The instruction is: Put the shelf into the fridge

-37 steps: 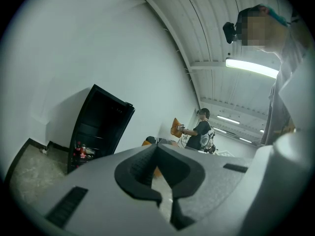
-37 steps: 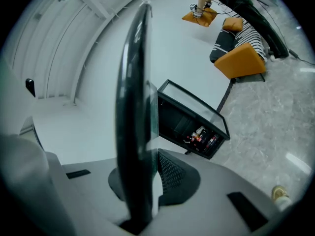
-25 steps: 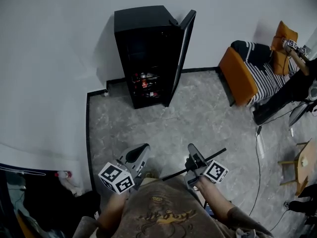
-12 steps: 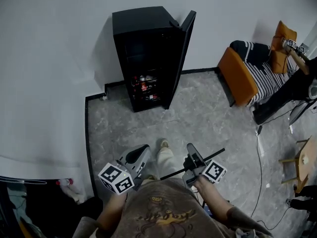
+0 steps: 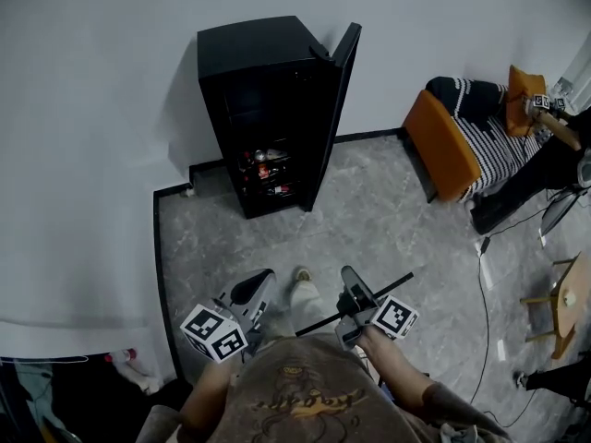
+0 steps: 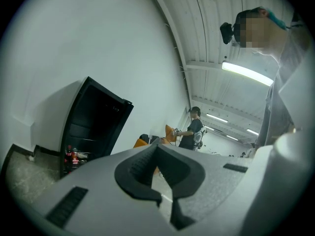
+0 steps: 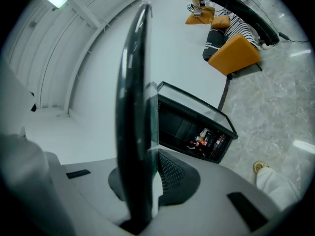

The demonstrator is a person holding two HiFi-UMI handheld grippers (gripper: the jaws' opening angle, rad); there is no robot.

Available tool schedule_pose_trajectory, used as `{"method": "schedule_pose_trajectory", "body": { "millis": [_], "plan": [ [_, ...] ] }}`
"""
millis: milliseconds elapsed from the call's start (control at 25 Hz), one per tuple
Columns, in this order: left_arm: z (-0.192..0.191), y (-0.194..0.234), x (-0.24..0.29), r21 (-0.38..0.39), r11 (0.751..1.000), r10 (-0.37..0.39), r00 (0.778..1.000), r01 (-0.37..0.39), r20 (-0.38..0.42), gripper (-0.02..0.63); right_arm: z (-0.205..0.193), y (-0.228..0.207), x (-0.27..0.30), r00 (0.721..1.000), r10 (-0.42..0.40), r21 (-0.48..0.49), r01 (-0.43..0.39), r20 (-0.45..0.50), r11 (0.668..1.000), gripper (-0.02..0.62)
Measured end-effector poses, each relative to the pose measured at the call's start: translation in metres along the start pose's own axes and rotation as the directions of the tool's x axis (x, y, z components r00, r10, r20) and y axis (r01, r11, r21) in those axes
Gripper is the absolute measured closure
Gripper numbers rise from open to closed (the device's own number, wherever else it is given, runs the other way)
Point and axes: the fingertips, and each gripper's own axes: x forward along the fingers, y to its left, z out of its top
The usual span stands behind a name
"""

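A black fridge (image 5: 263,81) stands against the white wall with its door (image 5: 335,100) swung open to the right; bottles (image 5: 267,166) sit on its lower level. My right gripper (image 5: 352,291) is shut on the shelf (image 5: 388,289), a thin glass pane with a dark rim seen edge-on. In the right gripper view the shelf (image 7: 134,107) stands upright between the jaws of the right gripper (image 7: 150,181), with the fridge (image 7: 197,124) beyond it. My left gripper (image 5: 256,286) is shut with nothing in it. The left gripper view shows the left gripper (image 6: 165,193) and the fridge (image 6: 93,124) far off.
An orange sofa (image 5: 451,144) with a striped blanket stands at the right wall. A person (image 5: 540,169) stands beside it. Cables (image 5: 482,289) run over the grey floor near a wooden stool (image 5: 561,307). My shoe (image 5: 301,273) shows between the grippers.
The person has stepped toward the fridge; a leg and shoe came into view between the grippers. Both grippers keep their pose and the right one still grips the shelf.
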Motion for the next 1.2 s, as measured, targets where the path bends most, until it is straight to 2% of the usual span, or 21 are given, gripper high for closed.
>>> {"method": "schedule_pose_trajectory", "body": {
  "millis": [160, 640, 920, 1200],
  "plan": [
    [0.014, 0.019, 0.013, -0.004, 1.0, 0.018, 1.0, -0.018, 0.007, 0.601, 0.013, -0.01, 0.018, 1.0, -0.029, -0.008, 0.029, -0.01, 1.0, 0.568],
    [0.06, 0.076, 0.071, -0.028, 0.997, 0.07, 0.997, -0.07, 0.013, 0.601, 0.067, -0.023, 0.102, 0.998, -0.02, 0.013, 0.021, -0.064, 1.0, 0.568],
    [0.082, 0.105, 0.117, -0.04, 0.994, 0.105, 0.994, -0.103, 0.038, 0.601, 0.103, -0.03, 0.151, 0.996, 0.015, 0.04, -0.011, -0.088, 0.999, 0.568],
    [0.098, 0.126, 0.147, -0.065, 0.987, 0.151, 0.985, -0.146, 0.082, 0.601, 0.127, -0.037, 0.191, 0.987, 0.042, 0.034, -0.037, -0.157, 0.999, 0.568]
  ]
}}
